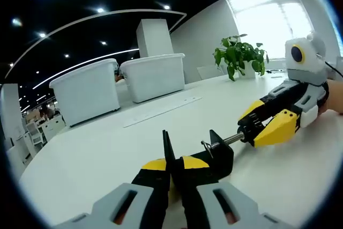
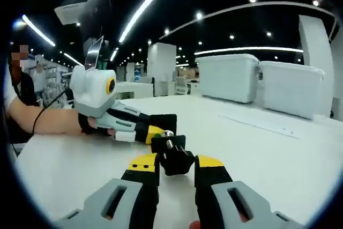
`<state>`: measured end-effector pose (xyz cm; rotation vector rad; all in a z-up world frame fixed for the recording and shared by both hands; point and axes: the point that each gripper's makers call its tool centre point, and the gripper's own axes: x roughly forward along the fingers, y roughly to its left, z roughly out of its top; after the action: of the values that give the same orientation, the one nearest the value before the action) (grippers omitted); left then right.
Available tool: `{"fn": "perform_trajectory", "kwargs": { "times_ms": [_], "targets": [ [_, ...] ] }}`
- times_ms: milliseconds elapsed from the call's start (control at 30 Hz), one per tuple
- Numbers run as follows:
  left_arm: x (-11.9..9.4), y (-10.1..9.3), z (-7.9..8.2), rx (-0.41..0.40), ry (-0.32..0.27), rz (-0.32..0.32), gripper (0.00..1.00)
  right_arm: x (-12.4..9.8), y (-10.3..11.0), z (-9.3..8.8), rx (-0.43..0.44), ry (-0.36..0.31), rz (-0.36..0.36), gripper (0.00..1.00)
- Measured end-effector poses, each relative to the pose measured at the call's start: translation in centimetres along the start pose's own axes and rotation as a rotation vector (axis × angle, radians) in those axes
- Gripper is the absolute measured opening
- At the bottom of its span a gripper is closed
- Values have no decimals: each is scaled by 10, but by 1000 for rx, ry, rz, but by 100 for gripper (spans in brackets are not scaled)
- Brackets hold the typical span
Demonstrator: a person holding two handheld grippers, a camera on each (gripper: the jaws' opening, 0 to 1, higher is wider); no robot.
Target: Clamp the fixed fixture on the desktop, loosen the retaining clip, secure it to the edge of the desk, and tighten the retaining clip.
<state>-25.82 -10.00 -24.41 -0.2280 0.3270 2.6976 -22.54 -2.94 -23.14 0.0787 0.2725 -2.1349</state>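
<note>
Black clamp fixture (image 1: pixel 217 156) low over the white counter (image 1: pixel 96 154), screw handle (image 1: pixel 228 139) lying level toward the right gripper (image 1: pixel 256 127), whose fingers pinch it, left gripper (image 1: pixel 170 172) fingers pressed on the clamp body, two white bins (image 1: pixel 153 76) beyond.

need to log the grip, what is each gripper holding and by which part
Left gripper is shut on the black clamp body. Right gripper grips the clamp's screw handle end.

**White desk and its load**

A white desk (image 1: pixel 96 154) was seen; two white lidded bins (image 1: pixel 88 90) were set side by side at its far part; a flat white strip (image 1: pixel 161 111) lay before them; a potted plant (image 1: pixel 238 57) stood well apart.
</note>
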Motion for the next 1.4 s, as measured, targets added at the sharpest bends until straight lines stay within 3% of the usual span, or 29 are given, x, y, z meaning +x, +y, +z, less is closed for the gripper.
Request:
{"fn": "perform_trajectory", "kwargs": {
  "times_ms": [267,333,400,467,533,667,900,1033,1200,1267,1400],
  "targets": [
    [0,1,0,-2,0,3,8,1,5,-2,-245,12,-43,24],
    [0,1,0,-2,1,4,8,1,7,-1,-228,12,-41,24],
    [1,1,0,-1,1,4,8,0,7,-1,-172,14,-35,24],
    [1,0,0,1,0,-1,7,-1,5,-2,-40,34,-21,25],
    [1,0,0,2,-1,-3,7,-1,3,-3,37,40,-2,26],
    [1,0,0,2,0,-3,7,-4,-5,0,209,22,33,34],
    [1,0,0,2,-1,-4,7,-4,-7,6,291,-2,43,33],
    [1,0,0,2,-1,-6,8,-1,-6,5,328,4,40,25],
    [1,0,0,2,0,-3,8,-1,-5,4,305,-8,34,25],
    [1,1,0,2,-1,-1,8,-1,-4,6,250,-18,29,25],
    [1,1,0,1,-1,1,8,-2,1,9,50,-39,10,24]
  ]
}}
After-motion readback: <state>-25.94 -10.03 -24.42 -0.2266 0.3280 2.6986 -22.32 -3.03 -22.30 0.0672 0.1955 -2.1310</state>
